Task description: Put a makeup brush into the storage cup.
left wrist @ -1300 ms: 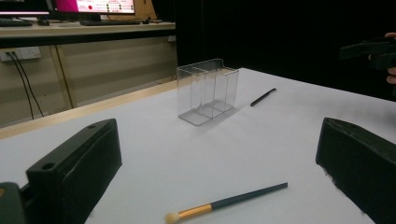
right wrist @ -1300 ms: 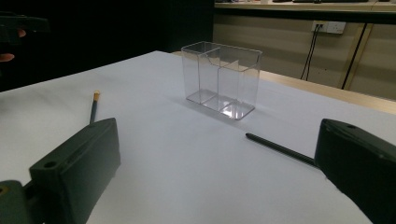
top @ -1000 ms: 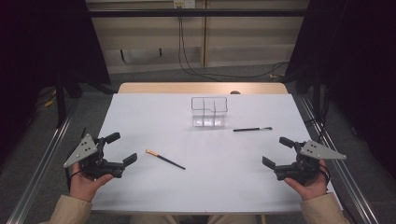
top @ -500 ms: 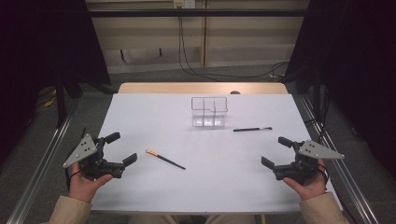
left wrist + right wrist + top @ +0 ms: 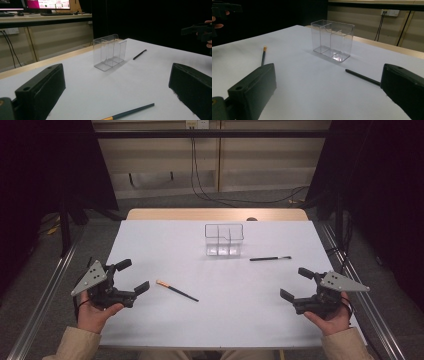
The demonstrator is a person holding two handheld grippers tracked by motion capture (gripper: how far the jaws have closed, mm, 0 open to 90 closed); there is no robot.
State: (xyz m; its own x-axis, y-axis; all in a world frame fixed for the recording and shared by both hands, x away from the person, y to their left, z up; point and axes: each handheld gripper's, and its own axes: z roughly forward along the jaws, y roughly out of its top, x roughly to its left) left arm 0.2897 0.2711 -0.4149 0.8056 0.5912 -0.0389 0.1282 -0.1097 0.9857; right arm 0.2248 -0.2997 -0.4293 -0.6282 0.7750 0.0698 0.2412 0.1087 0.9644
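High view shows your left gripper (image 5: 132,277) and right gripper (image 5: 296,284) low over the near corners of the white tabletop (image 5: 150,240), each with its fingers spread wide and holding nothing. Nearest your left gripper lies a thin dark pencil (image 5: 177,290) with an orange tip, flat and slanted. A slim black pen (image 5: 270,258) lies ahead of your right gripper, just beside the clear, divided, empty plastic holder (image 5: 224,240) standing upright mid-table.
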